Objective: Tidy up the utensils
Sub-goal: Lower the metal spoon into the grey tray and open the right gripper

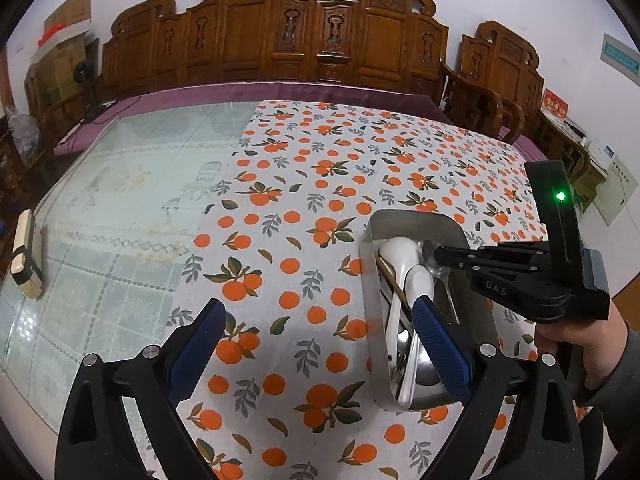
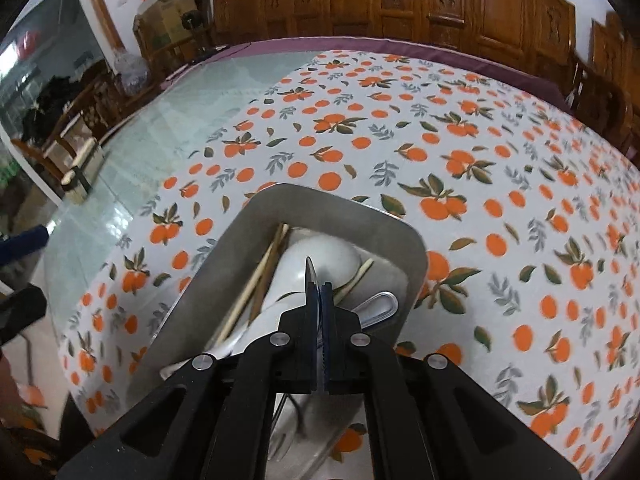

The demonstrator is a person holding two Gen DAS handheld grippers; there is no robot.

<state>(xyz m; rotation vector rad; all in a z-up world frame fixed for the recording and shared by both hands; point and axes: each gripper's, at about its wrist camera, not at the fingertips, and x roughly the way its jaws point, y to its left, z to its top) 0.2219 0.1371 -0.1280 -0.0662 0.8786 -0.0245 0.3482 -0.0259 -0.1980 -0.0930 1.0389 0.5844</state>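
Utensils (image 2: 312, 280) are lying piled in the steel tray (image 2: 404, 240); the right gripper (image 2: 318, 280) is pinching a thin metal blade above them. The left gripper (image 1: 316, 328) is gaping empty beside the tray. Released carelessly, the blade risks glancing off the white spoon (image 1: 404, 260) and skidding out.

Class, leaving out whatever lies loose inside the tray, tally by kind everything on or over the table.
Metal tray: 1
Patterned cloth: 1
Wooden block: 1
Grippers: 2 (left gripper, right gripper)
Metal spoon in the right jaws: 1
Total: 6
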